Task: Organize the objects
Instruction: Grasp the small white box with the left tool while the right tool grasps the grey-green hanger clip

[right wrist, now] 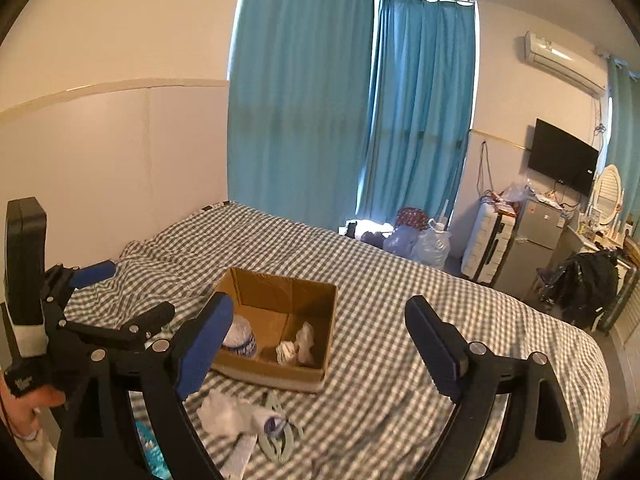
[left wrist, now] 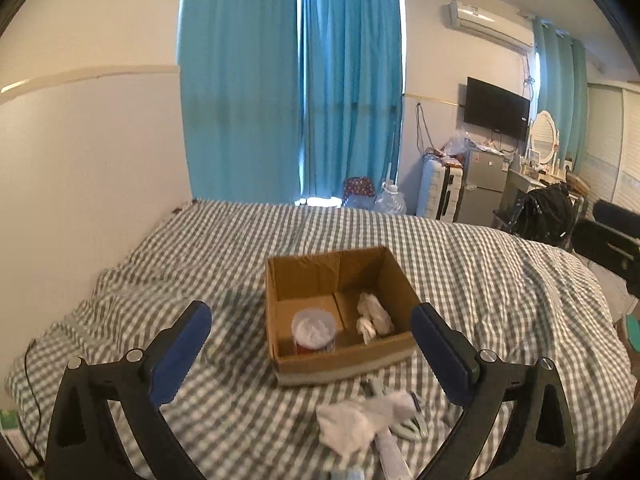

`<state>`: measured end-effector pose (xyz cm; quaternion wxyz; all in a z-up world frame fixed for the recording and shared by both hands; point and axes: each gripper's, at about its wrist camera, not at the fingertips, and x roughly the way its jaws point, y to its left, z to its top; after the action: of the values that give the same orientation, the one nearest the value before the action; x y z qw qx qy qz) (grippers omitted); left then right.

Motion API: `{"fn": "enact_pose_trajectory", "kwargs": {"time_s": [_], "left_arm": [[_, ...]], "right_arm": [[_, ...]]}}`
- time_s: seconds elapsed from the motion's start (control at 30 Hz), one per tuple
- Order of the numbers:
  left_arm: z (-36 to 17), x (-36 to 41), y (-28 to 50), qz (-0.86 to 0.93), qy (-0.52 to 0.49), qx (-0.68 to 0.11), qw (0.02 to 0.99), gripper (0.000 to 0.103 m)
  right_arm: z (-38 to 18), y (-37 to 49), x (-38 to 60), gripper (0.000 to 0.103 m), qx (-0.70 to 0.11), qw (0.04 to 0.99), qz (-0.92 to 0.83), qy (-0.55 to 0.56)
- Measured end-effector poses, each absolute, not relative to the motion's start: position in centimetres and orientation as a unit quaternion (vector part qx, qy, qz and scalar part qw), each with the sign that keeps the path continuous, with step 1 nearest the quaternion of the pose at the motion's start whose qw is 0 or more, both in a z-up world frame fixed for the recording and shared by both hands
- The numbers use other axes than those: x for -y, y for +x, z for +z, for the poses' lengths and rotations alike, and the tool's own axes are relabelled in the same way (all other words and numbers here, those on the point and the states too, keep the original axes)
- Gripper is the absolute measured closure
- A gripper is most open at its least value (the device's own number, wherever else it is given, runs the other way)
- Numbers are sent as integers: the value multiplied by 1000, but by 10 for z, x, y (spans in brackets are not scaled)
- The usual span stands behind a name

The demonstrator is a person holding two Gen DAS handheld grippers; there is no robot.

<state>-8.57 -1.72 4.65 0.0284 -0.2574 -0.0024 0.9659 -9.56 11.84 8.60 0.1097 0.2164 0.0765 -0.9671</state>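
Observation:
An open cardboard box (left wrist: 340, 364) (right wrist: 272, 374) sits on a grey checked bed. Inside it stand a round tub with a white lid (left wrist: 313, 330) (right wrist: 239, 339) and some crumpled white items (left wrist: 372, 316) (right wrist: 298, 346). In front of the box lie a white cloth (left wrist: 352, 424) (right wrist: 224, 412), a pale grey hanger-like piece (right wrist: 278, 436) and a white roll (left wrist: 390, 454). My left gripper (left wrist: 310, 334) is open and empty, above the bed before the box. My right gripper (right wrist: 320, 334) is open and empty, to the box's right. The left gripper shows at the left of the right wrist view (right wrist: 124, 298).
A white wall runs along the bed's left side. Teal curtains (left wrist: 292, 100) hang beyond the bed. Bags and water bottles (right wrist: 424, 240), a suitcase (right wrist: 486, 248), a small fridge (right wrist: 536, 240), a desk with a mirror and a black backpack (right wrist: 588, 284) stand at the right.

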Motion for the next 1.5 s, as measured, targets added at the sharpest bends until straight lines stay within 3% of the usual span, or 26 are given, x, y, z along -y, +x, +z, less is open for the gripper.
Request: {"fn": "enact_pose_trajectory", "kwargs": {"time_s": [0.17, 0.47, 0.77, 0.87, 1.0, 1.5], "left_arm": [[17, 16, -67, 960, -280, -12, 11, 0], [-79, 9, -54, 933, -358, -18, -10, 0], [-147, -18, -57, 908, -414, -65, 22, 2], [-162, -14, -60, 899, -433, -59, 29, 26], [-168, -3, -61, 895, -443, -16, 48, 78], [-133, 18, -104, 918, -394, -10, 35, 83]], "right_arm": [[53, -76, -121, 14, -74, 113, -961, 243], [-58, -77, -120, 14, -69, 103, -935, 332], [-132, -91, -139, 14, -51, 89, -911, 399], [-138, -91, -142, 14, -45, 85, -909, 406], [-143, -94, -134, 14, -52, 91, -907, 409], [-193, -160, -107, 14, -43, 113, -869, 480]]}}
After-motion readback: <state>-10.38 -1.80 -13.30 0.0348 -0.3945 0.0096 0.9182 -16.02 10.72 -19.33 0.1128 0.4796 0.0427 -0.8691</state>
